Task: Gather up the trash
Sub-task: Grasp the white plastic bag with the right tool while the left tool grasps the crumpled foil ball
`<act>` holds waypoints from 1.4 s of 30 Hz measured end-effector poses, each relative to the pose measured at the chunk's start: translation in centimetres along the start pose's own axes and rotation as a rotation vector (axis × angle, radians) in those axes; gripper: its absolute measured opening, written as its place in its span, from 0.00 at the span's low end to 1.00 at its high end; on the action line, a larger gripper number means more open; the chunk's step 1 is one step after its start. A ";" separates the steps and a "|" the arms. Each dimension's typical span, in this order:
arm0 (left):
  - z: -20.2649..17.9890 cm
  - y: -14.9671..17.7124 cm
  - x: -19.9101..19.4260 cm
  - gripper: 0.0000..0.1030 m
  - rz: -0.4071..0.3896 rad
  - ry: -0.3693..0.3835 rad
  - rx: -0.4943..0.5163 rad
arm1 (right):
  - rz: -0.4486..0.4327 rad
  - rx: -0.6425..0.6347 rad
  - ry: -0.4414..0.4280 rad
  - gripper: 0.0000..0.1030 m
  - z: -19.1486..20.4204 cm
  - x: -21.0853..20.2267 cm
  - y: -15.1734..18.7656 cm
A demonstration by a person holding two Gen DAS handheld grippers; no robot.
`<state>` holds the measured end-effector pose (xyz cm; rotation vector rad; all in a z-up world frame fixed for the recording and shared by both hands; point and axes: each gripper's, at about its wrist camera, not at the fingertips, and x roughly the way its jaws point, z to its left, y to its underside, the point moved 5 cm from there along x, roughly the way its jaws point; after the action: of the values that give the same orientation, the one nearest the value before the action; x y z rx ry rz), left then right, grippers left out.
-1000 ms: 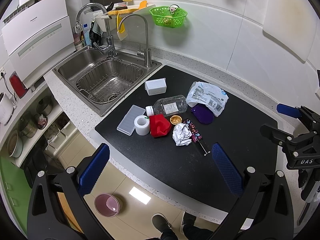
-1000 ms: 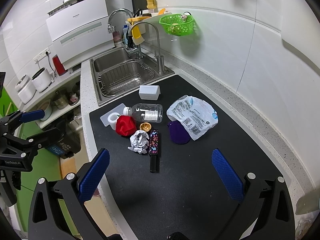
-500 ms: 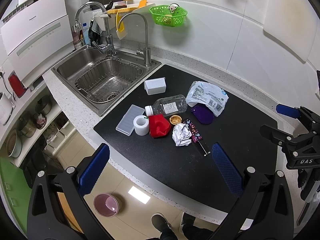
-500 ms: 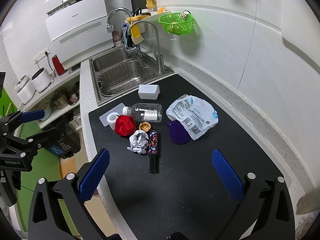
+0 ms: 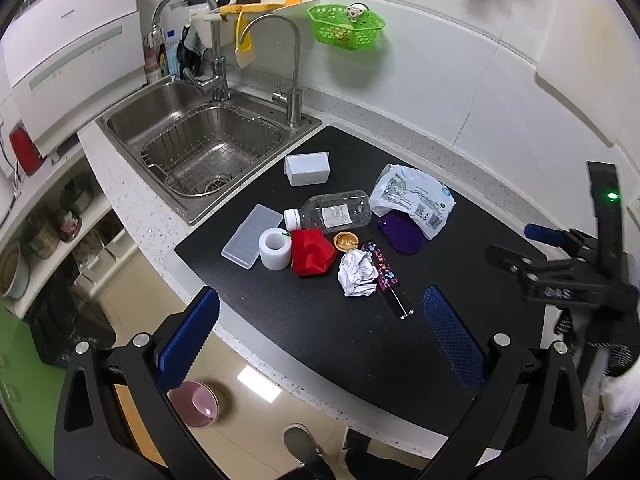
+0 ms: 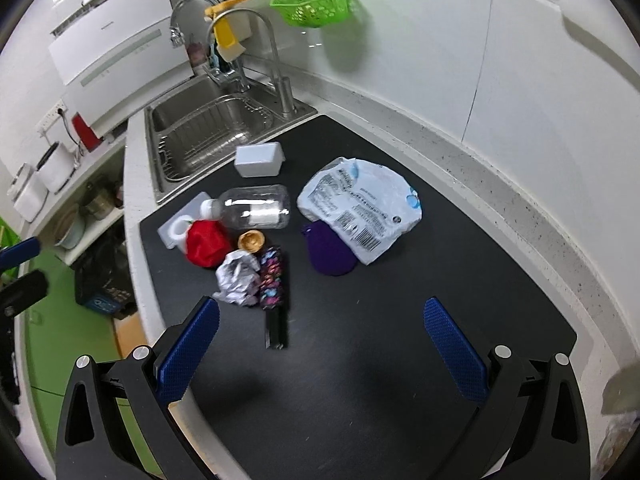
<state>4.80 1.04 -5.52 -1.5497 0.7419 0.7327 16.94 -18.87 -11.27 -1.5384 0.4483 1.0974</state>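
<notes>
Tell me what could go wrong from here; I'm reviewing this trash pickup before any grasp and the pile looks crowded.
1. The crumpled paper lies against the patterned stick, so the open right gripper may drag both.
2. The plastic bottle lies on its side and could roll if nudged.
3. The white plastic bag overlaps the purple pouch; lifting the bag might shift the pouch.

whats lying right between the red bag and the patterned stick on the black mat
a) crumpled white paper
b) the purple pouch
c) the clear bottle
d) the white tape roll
a) the crumpled white paper lies between the red bag and the patterned stick.
</notes>
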 end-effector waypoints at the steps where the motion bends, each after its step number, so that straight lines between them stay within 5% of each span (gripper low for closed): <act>1: 0.1 0.0 0.1 0.97 0.002 -0.001 -0.003 | 0.006 -0.006 0.009 0.95 -0.3 0.8 -0.4; 8: 0.2 -0.4 0.7 0.97 -0.008 -0.032 0.041 | 0.054 -0.109 0.128 0.95 -1.4 6.9 -2.5; 22: 2.0 -1.1 3.2 0.97 0.021 0.021 -0.031 | 0.172 -0.179 0.144 0.95 -2.3 16.3 -4.1; 24: 2.4 -1.2 3.4 0.97 0.021 0.006 -0.049 | 0.178 -0.185 0.153 0.89 -2.5 17.0 -4.2; 26: 2.7 -1.4 3.5 0.97 0.014 0.006 -0.066 | 0.203 -0.188 0.158 0.66 -2.8 17.9 -4.2; 29: 2.5 -1.4 3.8 0.97 0.012 0.011 -0.061 | 0.213 -0.184 0.161 0.44 -3.2 18.4 -4.2; 37: 0.5 -1.2 6.1 0.97 0.038 0.053 -0.024 | 0.169 -0.180 0.160 0.10 -3.8 17.4 -4.4; 42: -0.8 -0.8 8.9 0.97 0.078 0.078 -0.018 | 0.151 -0.143 0.142 0.07 -4.4 15.1 -3.8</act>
<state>10.77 -0.09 -12.06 -1.5799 0.8591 0.7411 29.04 -17.65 -21.95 -1.7379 0.6016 1.1606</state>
